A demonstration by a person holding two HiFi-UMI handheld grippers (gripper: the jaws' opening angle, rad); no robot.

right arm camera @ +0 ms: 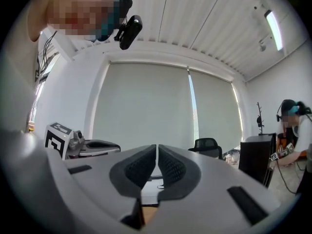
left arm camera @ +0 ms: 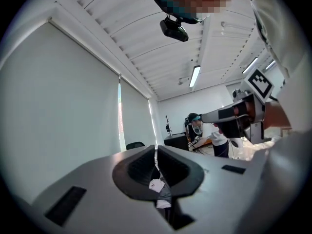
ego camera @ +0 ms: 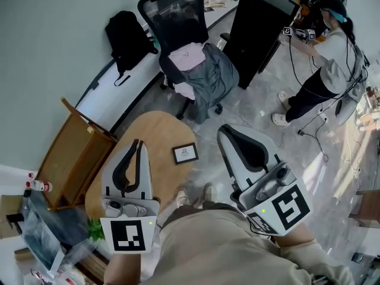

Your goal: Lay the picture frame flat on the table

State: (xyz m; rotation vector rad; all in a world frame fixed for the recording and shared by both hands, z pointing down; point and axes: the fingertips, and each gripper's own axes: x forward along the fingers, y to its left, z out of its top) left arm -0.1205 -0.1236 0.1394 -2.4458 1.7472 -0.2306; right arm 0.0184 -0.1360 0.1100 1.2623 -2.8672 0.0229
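Grippers both raised above the counter (ego camera: 159,132): left gripper (ego camera: 138,144) left of the picture frame (ego camera: 185,153), right gripper (ego camera: 225,130) right of it. Fingers pressed together, holding nothing. Frame lies flat on counter.

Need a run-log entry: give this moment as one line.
left gripper: shut, empty | right gripper: shut, empty | picture frame: on table, not held

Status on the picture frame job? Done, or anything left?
Done, by the look of it: the picture frame appears to lie face up on the round wooden table, though the head view can't fully rule out a slight lean. In hand: nothing. The left gripper and right gripper both have their fingers shut and empty, and are held clear of the frame. Left: probably nothing.
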